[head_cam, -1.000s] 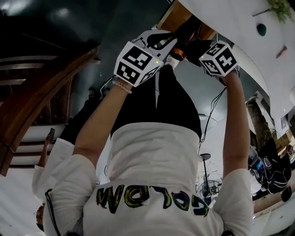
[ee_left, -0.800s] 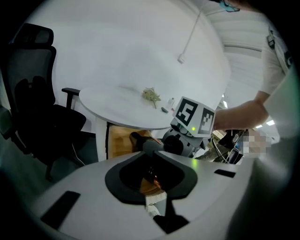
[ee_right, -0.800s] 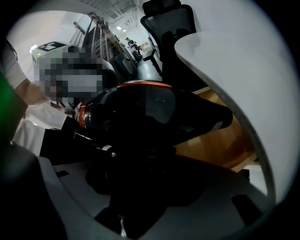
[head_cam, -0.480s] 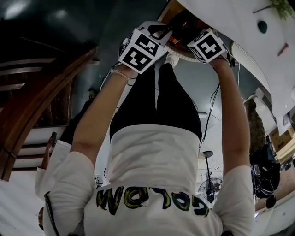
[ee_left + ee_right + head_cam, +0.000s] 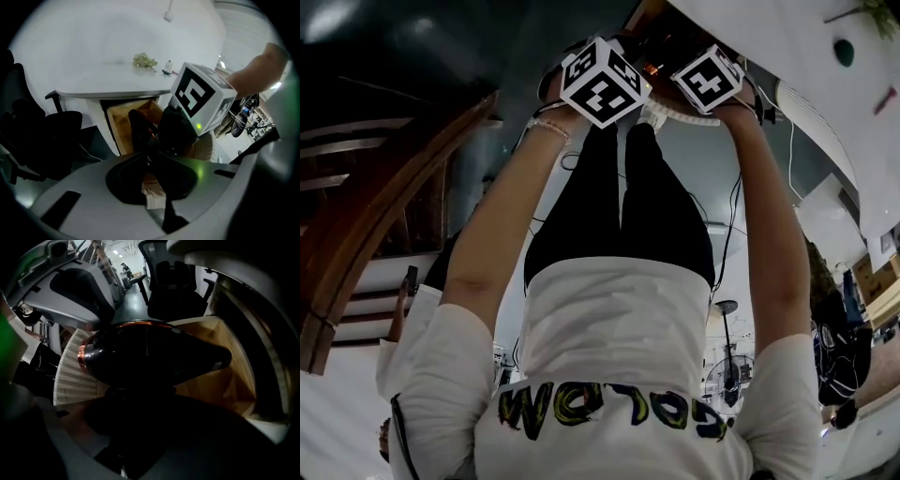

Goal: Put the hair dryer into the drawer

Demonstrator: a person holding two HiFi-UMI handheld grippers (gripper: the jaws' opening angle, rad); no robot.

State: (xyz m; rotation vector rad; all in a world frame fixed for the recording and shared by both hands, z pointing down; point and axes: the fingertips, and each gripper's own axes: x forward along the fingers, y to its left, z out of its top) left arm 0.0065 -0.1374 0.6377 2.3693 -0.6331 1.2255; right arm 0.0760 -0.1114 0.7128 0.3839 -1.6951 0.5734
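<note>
The black hair dryer [image 5: 150, 357] with a copper ring at its rear hangs level over the open wooden drawer [image 5: 225, 376]. My right gripper [image 5: 140, 399] grips it from below, its jaws wide round the body. In the left gripper view the hair dryer [image 5: 140, 131] sits just above the drawer [image 5: 119, 124], and my left gripper [image 5: 157, 187] is closed on a black part of it. In the head view both grippers, left [image 5: 633, 56] and right [image 5: 675, 56], meet at the top of the frame, with only a copper glint of the hair dryer [image 5: 654, 67] showing between them.
The drawer sits under a white table [image 5: 117, 70] that carries a few small items. Its ribbed white front [image 5: 70, 376] faces me. A black office chair [image 5: 51, 136] stands left of the drawer. Cables hang by my right arm [image 5: 731, 216].
Both grippers, with the hair dryer between them, have moved down and away from me toward the drawer. Both marker cubes have turned.
</note>
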